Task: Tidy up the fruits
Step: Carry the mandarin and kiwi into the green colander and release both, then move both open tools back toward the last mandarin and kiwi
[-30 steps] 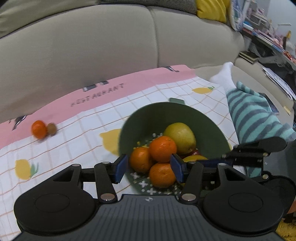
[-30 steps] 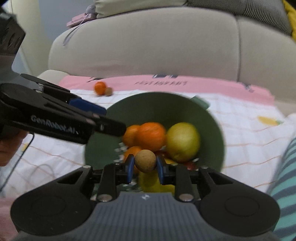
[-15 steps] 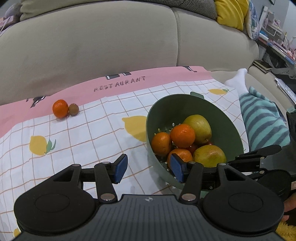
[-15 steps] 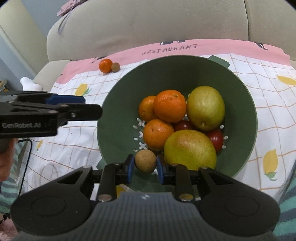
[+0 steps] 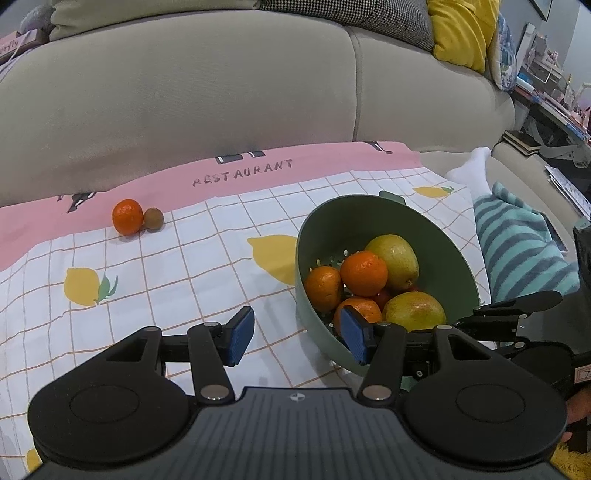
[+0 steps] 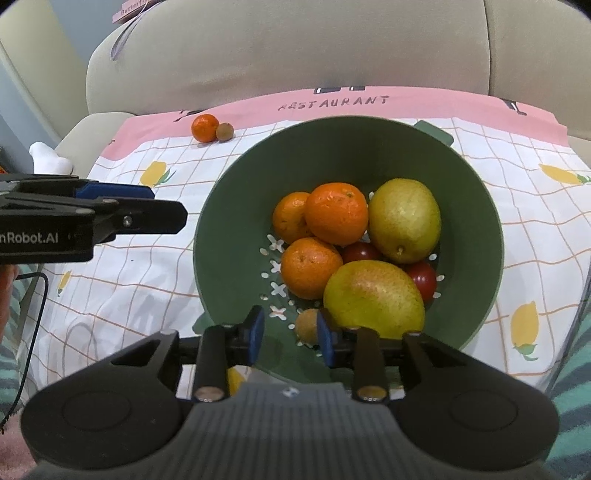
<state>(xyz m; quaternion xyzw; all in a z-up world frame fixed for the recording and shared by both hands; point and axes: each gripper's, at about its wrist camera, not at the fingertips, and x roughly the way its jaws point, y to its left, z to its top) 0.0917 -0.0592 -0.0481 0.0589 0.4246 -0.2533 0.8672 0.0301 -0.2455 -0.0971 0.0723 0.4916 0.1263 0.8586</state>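
Right gripper (image 6: 290, 334) jaws opening, brown longan (image 6: 307, 325) dropping into green colander (image 6: 221, 229). Left gripper (image 5: 297, 336) apart, empty. Tangerine (image 5: 127, 216) plus second longan (image 5: 153, 219) left near cloth's far edge.

Fruit pile (image 6: 354, 251) crowds the bowl (image 6: 229, 206); its left side lies open.

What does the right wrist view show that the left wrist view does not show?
Only the right wrist view shows the small brown fruit inside the green colander, between the opening jaws of the right hand-held gripper, beside its right pad. It also shows two red tomatoes.

Only the left wrist view shows the yellow cushion and the shelves beyond the sofa, and the left hand-held gripper open with nothing between its pads.

Both show the colander with oranges and two pears, the loose orange touching another brown fruit, and the lemon-print cloth.
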